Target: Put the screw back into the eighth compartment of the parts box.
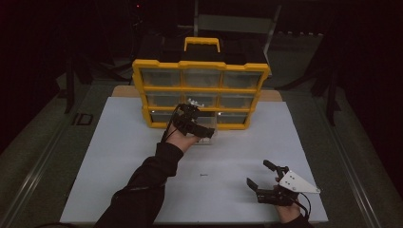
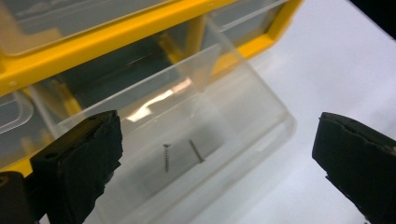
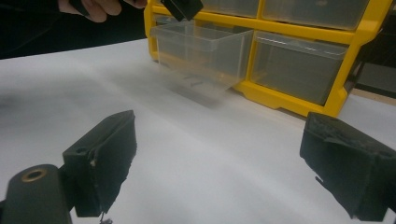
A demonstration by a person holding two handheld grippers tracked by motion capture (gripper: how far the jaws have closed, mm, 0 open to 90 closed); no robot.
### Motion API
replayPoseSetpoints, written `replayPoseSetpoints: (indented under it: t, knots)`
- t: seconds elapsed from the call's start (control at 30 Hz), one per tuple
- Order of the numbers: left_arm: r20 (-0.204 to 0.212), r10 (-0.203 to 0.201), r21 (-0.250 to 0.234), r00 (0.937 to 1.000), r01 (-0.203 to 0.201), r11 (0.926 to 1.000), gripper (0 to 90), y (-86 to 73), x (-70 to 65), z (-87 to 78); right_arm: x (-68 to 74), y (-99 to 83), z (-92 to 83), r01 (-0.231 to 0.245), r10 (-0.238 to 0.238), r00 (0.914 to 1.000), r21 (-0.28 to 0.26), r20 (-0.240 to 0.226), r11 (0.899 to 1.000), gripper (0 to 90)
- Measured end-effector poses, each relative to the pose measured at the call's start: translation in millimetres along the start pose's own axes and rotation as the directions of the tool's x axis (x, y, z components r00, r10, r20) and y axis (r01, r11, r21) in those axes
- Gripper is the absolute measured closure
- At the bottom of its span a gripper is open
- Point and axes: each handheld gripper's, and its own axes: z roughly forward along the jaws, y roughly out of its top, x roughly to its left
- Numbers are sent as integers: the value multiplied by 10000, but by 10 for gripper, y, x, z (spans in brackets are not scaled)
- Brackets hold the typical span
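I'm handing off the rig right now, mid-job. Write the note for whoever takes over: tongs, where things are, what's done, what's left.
Left tongs: open, nothing between them, hovering over the pulled-out clear drawer of the yellow organizer.
Right tongs: open, empty, low over the white tabletop at its near right.
Done: two screws lie in the drawer.
Left: one small screw lies on the tabletop; probably drop it in, then push the drawer shut.
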Motion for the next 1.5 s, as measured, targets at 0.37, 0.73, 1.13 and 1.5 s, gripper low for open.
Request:
replayPoseSetpoints:
  t: [0.37, 0.73, 1.13, 1.5]
  knots:
    - [985, 953, -405, 9906, -917, 9950, 12, -95, -56, -254, 1, 0, 2, -17, 17, 10000, -11, -23, 10000, 110]
    - [1576, 1909, -753, 9689, -1809, 9806, 12, -262, -39, -476, 6, 0, 9, 2, -2, 10000, 21, -22, 10000, 110]
    - [2171, 2709, -986, 9378, -2551, 9619, 13, -429, -66, -583, 7, 1, 11, 18, -17, 10000, 24, -27, 10000, 110]
    - [2759, 3401, -1233, 8990, -3178, 9401, 13, -584, -160, -582, 11, 4, 8, 43, -43, 10000, 15, -17, 10000, 110]
